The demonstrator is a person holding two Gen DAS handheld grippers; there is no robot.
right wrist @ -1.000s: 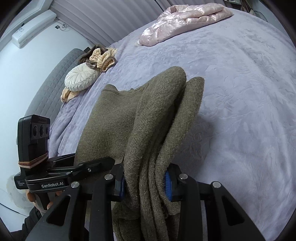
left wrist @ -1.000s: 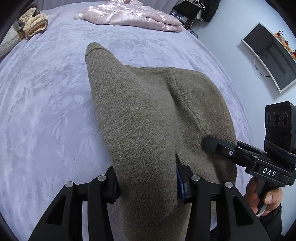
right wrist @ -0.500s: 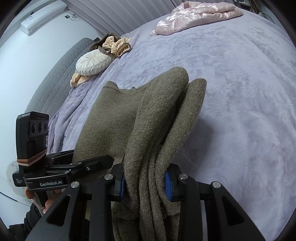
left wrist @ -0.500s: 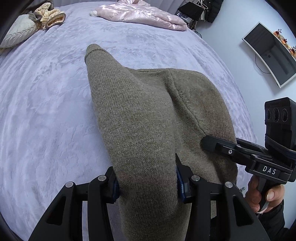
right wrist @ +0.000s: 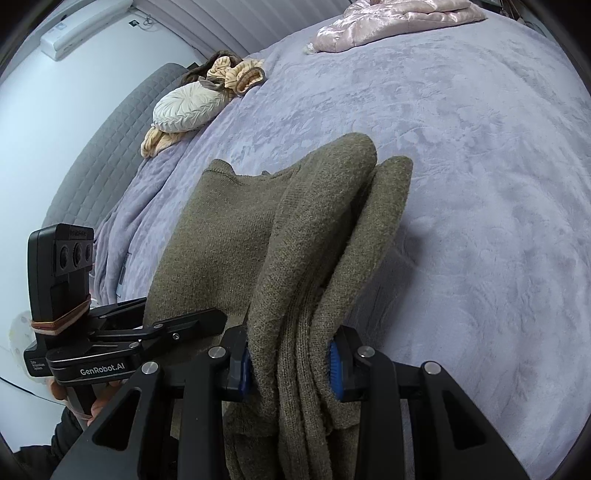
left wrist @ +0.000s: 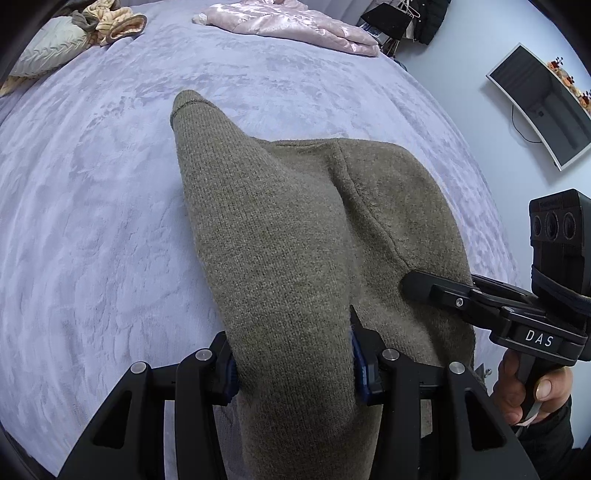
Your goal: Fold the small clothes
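Note:
An olive knitted sweater (left wrist: 295, 236) is stretched between both grippers over the lilac bed cover (left wrist: 92, 221). My left gripper (left wrist: 293, 363) is shut on a thick fold of it, blue pads pressing both sides; one sleeve end sticks out ahead. My right gripper (right wrist: 290, 363) is shut on several bunched layers of the same sweater (right wrist: 306, 258). Each gripper shows in the other's view: the right gripper (left wrist: 417, 286) at the sweater's right edge, the left gripper (right wrist: 207, 321) at its left. The sweater's lower part hangs out of sight below the fingers.
A folded pink satin garment (left wrist: 295, 22) lies at the bed's far side. A round cream cushion (right wrist: 188, 105) and crumpled tan clothes (right wrist: 236, 72) sit by the grey padded headboard (right wrist: 110, 155). A monitor (left wrist: 546, 107) hangs on the right wall.
Both grippers have carried the sweater across the bed, a little lower; the cushion and tan clothes have come further into view. Both grips are unchanged.

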